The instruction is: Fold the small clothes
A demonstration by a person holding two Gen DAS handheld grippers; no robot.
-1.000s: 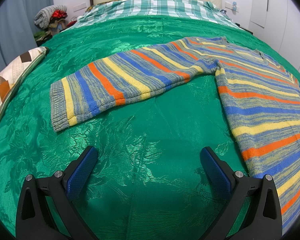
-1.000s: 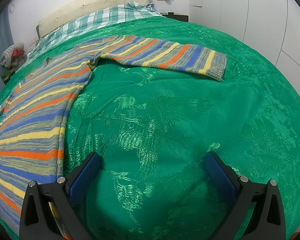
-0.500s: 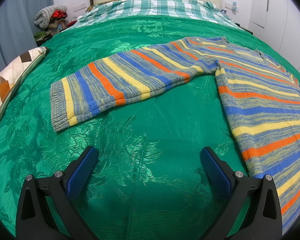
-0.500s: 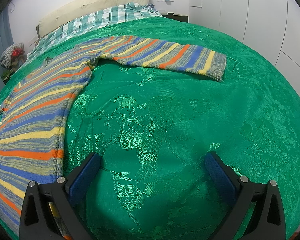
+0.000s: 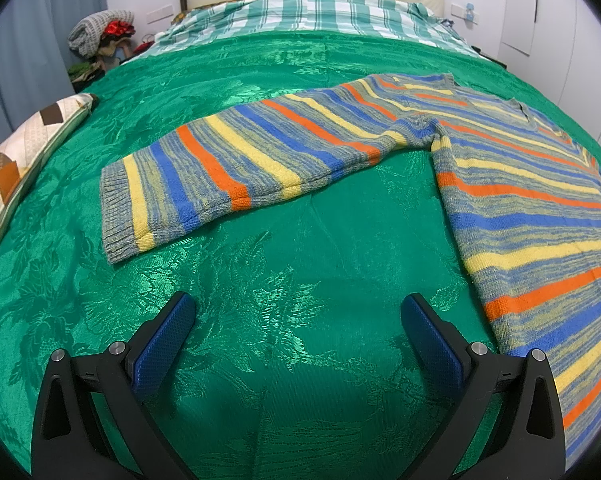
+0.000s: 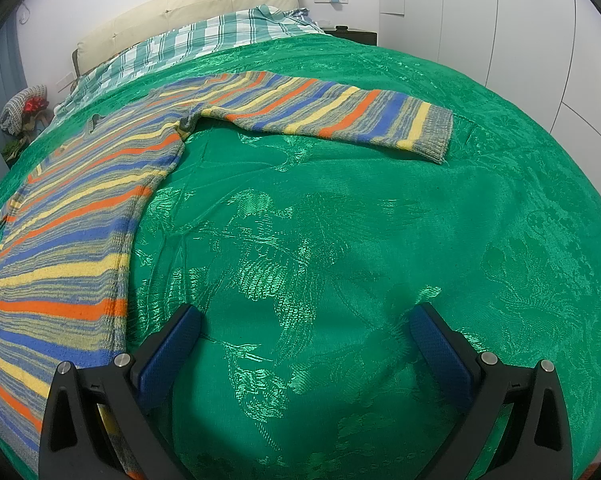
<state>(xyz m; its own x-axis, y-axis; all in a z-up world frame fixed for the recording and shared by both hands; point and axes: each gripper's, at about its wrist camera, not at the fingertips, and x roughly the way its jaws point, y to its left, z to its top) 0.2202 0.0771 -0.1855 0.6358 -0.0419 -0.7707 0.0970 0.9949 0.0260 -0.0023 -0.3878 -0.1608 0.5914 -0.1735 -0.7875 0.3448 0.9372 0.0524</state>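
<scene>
A: Where was the striped knit sweater (image 5: 512,200) in orange, yellow, blue and grey?

B: Flat, spread across the shiny green patterned bedspread (image 5: 284,280). Both sleeves were stretched out sideways, so cuffs and side seams were all exposed. Looked like a deliberate layout for folding.

A: Claws?

B: The left gripper (image 5: 296,318) was released, blue pads wide apart, nothing between them. It hovered over bare bedspread between the left sleeve's ribbed grey cuff (image 5: 114,216) and the sweater's side edge. The right gripper (image 6: 306,330) was the same: released, empty, over bare cover just beside the sweater's other side edge (its left finger sat nearly over the knit). The right sleeve cuff (image 6: 440,132) lay well ahead of it.

A: Why parked there?

B: My read: one gripper per side, symmetric, each facing its own sleeve. Probably a staging pose before the first sleeve fold. Nothing was folded.

A: Clutter?

B: A patchwork brown-and-cream cushion (image 5: 24,156) lay at the left edge, apart from the cuff. A green-and-white checked blanket (image 5: 312,16) sat by the headboard, clear of the sweater.
</scene>
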